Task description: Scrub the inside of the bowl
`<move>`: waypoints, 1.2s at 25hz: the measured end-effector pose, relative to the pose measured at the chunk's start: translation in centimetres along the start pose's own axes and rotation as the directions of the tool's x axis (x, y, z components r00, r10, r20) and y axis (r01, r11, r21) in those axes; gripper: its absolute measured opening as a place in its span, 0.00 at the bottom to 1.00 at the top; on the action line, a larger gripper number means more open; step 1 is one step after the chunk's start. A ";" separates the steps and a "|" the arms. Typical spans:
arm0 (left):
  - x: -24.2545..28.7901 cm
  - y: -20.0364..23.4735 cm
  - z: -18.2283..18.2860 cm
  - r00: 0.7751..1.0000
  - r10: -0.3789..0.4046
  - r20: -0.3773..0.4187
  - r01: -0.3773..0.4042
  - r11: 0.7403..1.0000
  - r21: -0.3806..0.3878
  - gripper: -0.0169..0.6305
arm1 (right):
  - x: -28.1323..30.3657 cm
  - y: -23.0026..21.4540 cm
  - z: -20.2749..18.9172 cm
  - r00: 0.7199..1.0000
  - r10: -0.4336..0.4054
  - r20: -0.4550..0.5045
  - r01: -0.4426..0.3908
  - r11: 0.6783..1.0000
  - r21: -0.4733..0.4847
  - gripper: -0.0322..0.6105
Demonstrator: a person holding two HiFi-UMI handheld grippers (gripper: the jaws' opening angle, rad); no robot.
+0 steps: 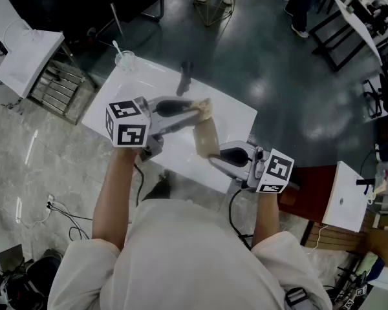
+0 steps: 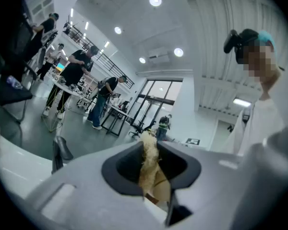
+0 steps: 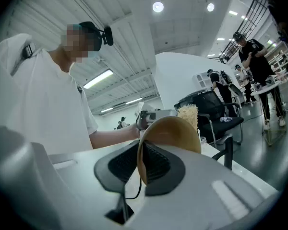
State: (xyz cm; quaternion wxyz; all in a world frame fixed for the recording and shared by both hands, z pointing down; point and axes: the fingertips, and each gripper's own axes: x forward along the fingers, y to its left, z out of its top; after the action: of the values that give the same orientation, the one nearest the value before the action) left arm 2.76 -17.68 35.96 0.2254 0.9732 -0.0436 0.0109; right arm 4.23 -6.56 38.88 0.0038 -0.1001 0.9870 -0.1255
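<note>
Fingers [image 3: 156, 166] on my right gripper [image 3: 140, 163] pinch the bowl [image 3: 175, 134] by its rim, up over the counter [image 1: 113, 105] — my left gripper [image 2: 152, 152] clenches the scrubber [image 2: 148, 174] at its far rim. Scrubbing's in hand, I'd say; next, sweep round inside.

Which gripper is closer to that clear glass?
Left. The left gripper is over the middle of the table, nearer the glass; the right gripper is at its near edge.

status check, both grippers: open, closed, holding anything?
Left gripper: closed on the scrubber.
Right gripper: closed on the rim of the bowl.
</note>
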 end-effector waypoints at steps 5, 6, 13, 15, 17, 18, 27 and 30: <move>-0.6 0.9 -1.0 0.999 -0.026 0.048 0.030 0.996 -0.088 0.16 | -0.4 0.8 1.5 0.994 0.064 0.092 -0.067 0.998 0.022 0.09; -0.7 1.1 -1.2 0.998 -0.025 0.052 0.030 0.994 -0.101 0.16 | -0.4 0.9 1.9 0.991 0.073 0.109 -0.076 0.997 0.023 0.09; -0.3 1.3 -2.8 0.996 -0.023 0.084 0.038 0.984 -0.174 0.16 | -1.5 0.9 4.1 0.970 0.095 0.222 -0.104 0.994 0.027 0.09; -0.1 1.1 -3.6 0.997 -0.035 0.071 0.048 0.982 -0.185 0.16 | -1.8 0.5 5.0 0.959 0.086 0.270 -0.097 0.995 0.028 0.07; 0.2 0.6 -4.4 0.997 -0.058 0.057 0.068 0.979 -0.190 0.16 | -1.9 -0.3 5.9 0.949 0.058 0.310 -0.069 0.997 0.025 0.07; 0.5 0.2 -4.8 0.996 -0.071 0.053 0.080 0.978 -0.193 0.16 | -2.0 -0.8 6.2 0.947 0.039 0.320 -0.049 0.999 0.023 0.07; 1.3 -3.9 -5.5 0.987 -0.145 0.073 0.156 0.969 -0.192 0.16 | -3.1 -3.0 7.2 0.928 -0.109 0.357 0.107 0.994 0.025 0.07; 0.7 -4.8 -4.6 0.983 -0.165 0.085 0.178 0.969 -0.171 0.16 | -3.2 -4.3 6.9 0.920 -0.177 0.350 0.170 0.984 0.049 0.07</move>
State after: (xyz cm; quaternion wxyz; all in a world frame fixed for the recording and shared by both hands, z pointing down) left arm 3.84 -11.44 38.05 0.3100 0.9490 0.0319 -0.0469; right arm 8.48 -11.71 33.21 0.1703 -0.2080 0.9564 -0.1139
